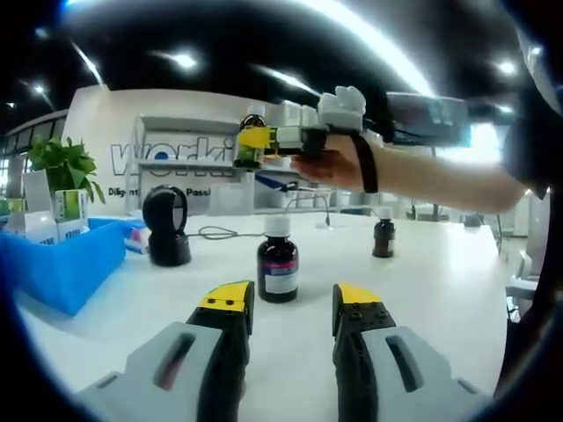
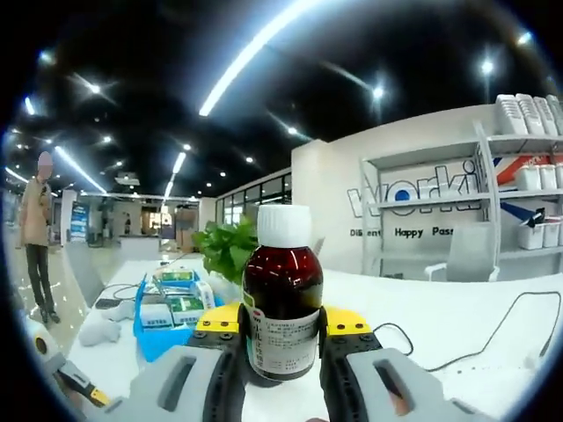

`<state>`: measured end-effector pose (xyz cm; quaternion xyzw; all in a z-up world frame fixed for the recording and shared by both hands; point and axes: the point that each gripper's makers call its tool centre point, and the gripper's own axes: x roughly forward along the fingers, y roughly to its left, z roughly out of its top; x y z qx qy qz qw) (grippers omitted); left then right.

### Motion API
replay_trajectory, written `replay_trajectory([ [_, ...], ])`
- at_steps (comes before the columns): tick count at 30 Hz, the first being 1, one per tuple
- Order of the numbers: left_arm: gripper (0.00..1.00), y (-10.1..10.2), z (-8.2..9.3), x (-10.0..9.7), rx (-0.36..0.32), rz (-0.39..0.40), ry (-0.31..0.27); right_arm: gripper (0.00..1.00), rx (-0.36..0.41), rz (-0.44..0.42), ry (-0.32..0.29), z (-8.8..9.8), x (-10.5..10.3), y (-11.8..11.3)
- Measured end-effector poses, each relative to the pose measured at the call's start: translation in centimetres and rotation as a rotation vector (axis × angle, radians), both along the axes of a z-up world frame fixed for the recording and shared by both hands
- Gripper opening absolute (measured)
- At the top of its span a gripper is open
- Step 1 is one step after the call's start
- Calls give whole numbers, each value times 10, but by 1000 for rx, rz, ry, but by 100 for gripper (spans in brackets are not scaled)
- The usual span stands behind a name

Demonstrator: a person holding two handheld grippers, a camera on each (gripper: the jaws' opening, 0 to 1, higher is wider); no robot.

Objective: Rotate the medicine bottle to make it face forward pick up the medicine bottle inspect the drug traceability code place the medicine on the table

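Above the white desk (image 1: 440, 290), the right claw (image 2: 281, 327) is clenched on an amber medicine bottle (image 2: 282, 303) with a white cap, held upright and well clear of the surface; in the left gripper view the same claw (image 1: 252, 147) appears raised at arm's length, the person's hand (image 1: 339, 165) behind it. The bottle's long axis stands vertical between the yellow-tipped jaws, its white label turned toward the right camera, though the print on it is too small to read. That facing suggests the inspection of the traceability code is the step in hand, and setting the bottle down would call for a straight descent to the desk. The left claw (image 1: 292, 308) hangs released and empty, low over the desk, with a second amber bottle (image 1: 278, 262) standing just ahead of its jaws and a third, smaller bottle (image 1: 383, 233) farther off to the right. A black stand scanner (image 1: 167, 227) and a blue bin (image 1: 66, 264) of boxed medicines sit to the left. Wall lettering behind reads "worki", with "Happy Pass" partly legible beneath.
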<state>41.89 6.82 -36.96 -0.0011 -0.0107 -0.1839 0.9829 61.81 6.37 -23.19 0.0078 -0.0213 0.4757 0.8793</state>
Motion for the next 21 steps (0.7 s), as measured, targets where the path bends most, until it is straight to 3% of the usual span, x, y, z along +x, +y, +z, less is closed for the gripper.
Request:
replay_trajectory([
  [5,26,-1,0,0,0,-5,-2,26,-13,-11,-11,-10,0,1],
  [21,26,-1,0,0,1,-13,3,26,-24,-33,54,-45,15,16],
])
